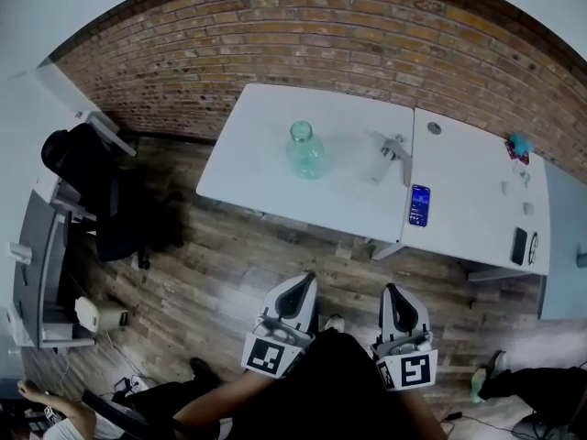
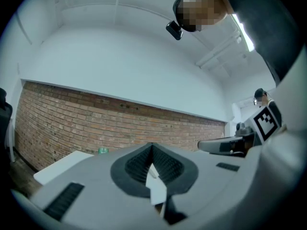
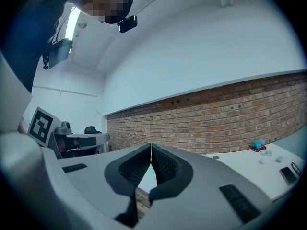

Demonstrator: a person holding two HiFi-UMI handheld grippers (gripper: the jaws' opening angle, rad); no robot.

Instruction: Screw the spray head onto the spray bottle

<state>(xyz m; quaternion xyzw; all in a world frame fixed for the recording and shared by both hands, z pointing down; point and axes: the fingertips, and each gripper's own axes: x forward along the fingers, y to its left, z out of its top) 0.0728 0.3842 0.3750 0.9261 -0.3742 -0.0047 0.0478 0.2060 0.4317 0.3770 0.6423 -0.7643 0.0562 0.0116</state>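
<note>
Spray bottle [image 1: 305, 151] and spray head [image 1: 393, 151] are both out on the table, and neither is in a grip. Closest in, the left gripper [image 1: 303, 280] and the right gripper [image 1: 393, 290] sit side by side low in the head view. They are above the wooden floor [image 1: 229, 273], well short of the table. Each gripper view tells the same story: jaws pressed together, nothing between them. Further out comes the white table [image 1: 257, 168]. The teal bottle stands upright near its middle. The head lies on its side to the right, well apart from the bottle, by the seam with a second white table [image 1: 468, 200]. A smartphone [image 1: 419, 205] lies on that second table's near left corner. Behind it all runs the brick wall [image 1: 321, 35].
</note>
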